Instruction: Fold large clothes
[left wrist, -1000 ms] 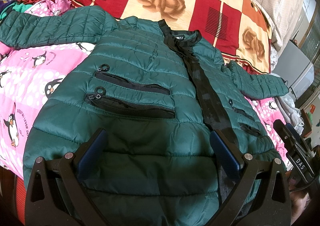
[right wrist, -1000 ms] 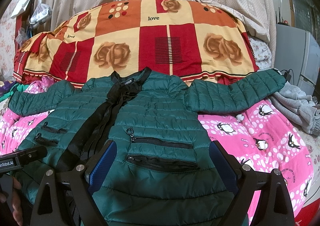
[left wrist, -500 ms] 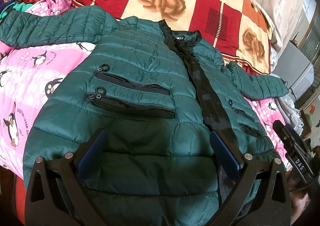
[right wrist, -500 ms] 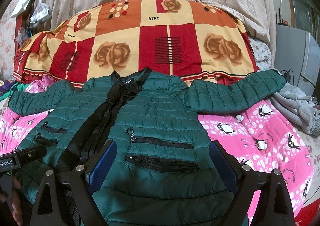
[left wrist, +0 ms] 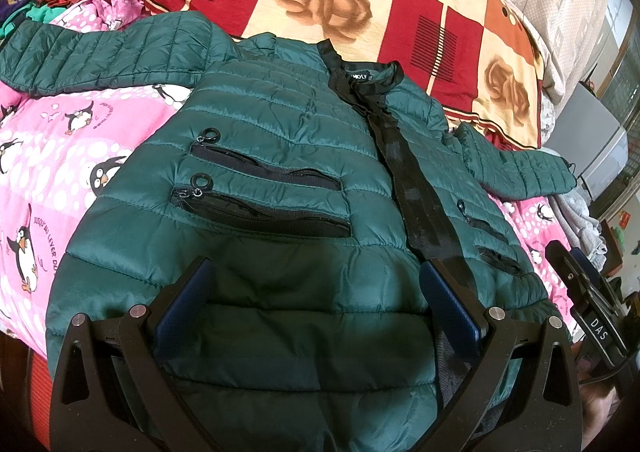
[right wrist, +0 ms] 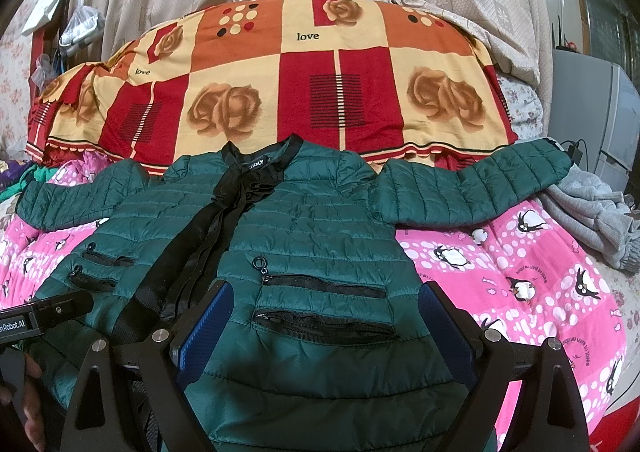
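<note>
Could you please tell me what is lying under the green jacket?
The jacket lies on a pink penguin quilt, which shows around both sleeves. Anything directly beneath its body is covered and cannot be seen.

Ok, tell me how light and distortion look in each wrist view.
Left wrist view: strong fisheye bend with dark corners; the left tool casts a shadow on the green jacket hem, upper quilting sheeny. Right wrist view: same barrel bend, even daylight, bright window at right edge, right tool and jacket sharp.
</note>
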Action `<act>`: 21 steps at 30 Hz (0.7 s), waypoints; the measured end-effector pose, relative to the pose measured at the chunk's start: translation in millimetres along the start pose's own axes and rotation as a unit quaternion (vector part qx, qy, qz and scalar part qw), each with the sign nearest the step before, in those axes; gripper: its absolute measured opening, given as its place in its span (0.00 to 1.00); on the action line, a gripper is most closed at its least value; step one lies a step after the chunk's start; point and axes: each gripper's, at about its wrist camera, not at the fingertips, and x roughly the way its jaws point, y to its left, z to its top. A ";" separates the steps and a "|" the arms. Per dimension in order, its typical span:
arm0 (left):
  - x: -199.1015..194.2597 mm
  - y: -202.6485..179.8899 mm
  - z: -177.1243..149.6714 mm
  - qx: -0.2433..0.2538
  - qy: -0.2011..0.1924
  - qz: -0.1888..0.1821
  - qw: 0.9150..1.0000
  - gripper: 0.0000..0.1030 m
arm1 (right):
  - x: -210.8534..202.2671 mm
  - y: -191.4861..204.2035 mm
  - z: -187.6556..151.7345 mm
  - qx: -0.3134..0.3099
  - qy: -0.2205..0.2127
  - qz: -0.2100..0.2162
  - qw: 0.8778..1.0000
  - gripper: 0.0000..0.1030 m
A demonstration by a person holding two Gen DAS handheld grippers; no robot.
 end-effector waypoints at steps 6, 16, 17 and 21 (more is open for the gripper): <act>-0.1 0.2 0.1 0.000 0.000 0.000 1.000 1.00 | -0.1 0.2 0.1 0.000 0.000 0.000 1.000 0.89; 0.0 0.4 0.3 0.000 0.000 -0.001 1.000 1.00 | -0.3 0.5 0.2 0.000 0.000 0.000 1.000 0.89; 0.0 0.5 0.3 0.000 0.000 0.000 1.000 1.00 | 0.1 -0.1 0.4 0.000 0.000 0.000 1.000 0.89; 0.4 1.0 0.7 0.000 0.001 -0.001 1.000 1.00 | 0.0 -1.0 -0.3 0.000 0.000 0.000 1.000 0.89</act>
